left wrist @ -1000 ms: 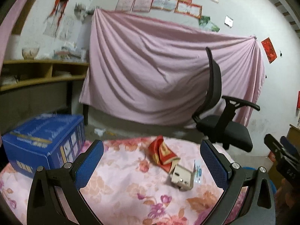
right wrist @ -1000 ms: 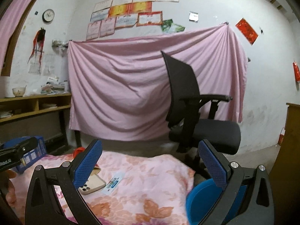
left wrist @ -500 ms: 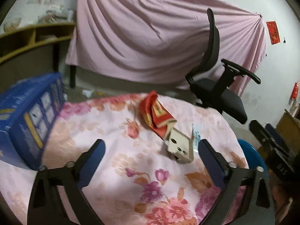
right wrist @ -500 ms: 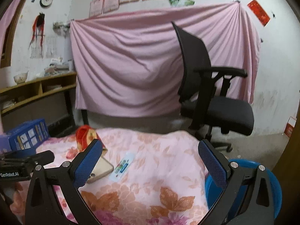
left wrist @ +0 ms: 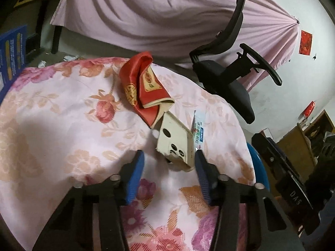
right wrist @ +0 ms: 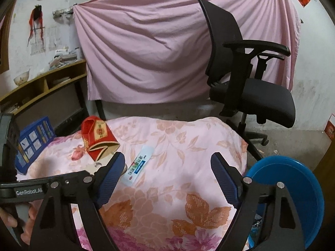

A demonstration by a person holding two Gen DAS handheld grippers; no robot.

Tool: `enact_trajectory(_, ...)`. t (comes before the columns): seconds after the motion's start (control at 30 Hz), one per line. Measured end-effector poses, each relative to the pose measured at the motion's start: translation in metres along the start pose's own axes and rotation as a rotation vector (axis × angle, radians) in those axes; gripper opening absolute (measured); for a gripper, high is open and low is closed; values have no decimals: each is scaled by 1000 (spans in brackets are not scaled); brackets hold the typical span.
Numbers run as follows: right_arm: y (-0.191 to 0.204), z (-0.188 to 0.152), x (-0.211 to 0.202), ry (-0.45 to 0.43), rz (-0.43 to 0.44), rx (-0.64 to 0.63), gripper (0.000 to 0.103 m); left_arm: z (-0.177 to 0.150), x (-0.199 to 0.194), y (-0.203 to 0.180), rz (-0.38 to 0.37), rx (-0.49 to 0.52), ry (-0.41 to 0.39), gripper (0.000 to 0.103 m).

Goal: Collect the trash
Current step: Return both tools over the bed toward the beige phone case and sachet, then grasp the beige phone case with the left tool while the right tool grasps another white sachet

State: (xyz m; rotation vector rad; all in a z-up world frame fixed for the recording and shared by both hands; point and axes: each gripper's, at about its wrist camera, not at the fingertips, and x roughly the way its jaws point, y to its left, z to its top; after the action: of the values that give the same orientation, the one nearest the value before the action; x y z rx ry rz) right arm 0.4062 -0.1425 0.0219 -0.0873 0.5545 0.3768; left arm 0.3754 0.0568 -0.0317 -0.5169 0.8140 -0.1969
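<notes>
On the flowered cloth (left wrist: 62, 104) lie a crumpled red packet (left wrist: 144, 85), a beige phone case (left wrist: 173, 142) and a white-and-blue wrapper (left wrist: 199, 129). My left gripper (left wrist: 169, 167) points down at the case. Its jaws are closing, and the case's near end sits between the blue pads. The right pad is close to the case's corner; the left pad stands apart from it. My right gripper (right wrist: 167, 167) hovers over the cloth, its jaws also closing. The wrapper (right wrist: 139, 165) lies between them near the left finger, untouched. The red packet (right wrist: 98, 138) lies further left.
A blue basin (right wrist: 293, 188) stands below the table's right edge. Beyond the table is a black office chair (right wrist: 251, 83), in front of a hanging pink sheet (right wrist: 146, 41). A blue box (right wrist: 33, 142) sits at the table's left, and a hand (right wrist: 12, 226) holds the left gripper's handle.
Both grippers have tipped downward and come nearer the cloth. The left jaws have narrowed a lot around the phone case's near end. The right jaws have narrowed a little.
</notes>
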Motion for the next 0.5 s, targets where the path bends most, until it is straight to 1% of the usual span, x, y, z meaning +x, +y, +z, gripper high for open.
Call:
enact_trajectory(0.13, 0, 0, 7, 35, 7, 5, 77, -1, 1, 0, -3, -5, 11, 22)
enact_trajectory(0.2, -1, 0, 12, 64, 17, 13, 75, 0, -1, 2, -13, -18, 13, 12)
enact_trajectory(0.3, -1, 0, 24, 118, 40, 32, 68, 0, -5, 5, -8, -25, -3, 6)
enact_trajectory(0.37, 1, -1, 30, 149, 60, 45, 61, 0, -9, 4, 6, -20, -31, 5)
enact_trajectory(0.4, 2, -2, 33, 164, 69, 48, 59, 0, -15, 5, 23, -10, -59, 5)
enact_trajectory(0.43, 5, -2, 35, 175, 75, 45, 54, 0, -20, 5, 38, -3, -84, 4)
enact_trajectory(0.5, 11, -2, 41, 199, 75, 27, 51, 0, -29, 7, 68, 6, -129, 4)
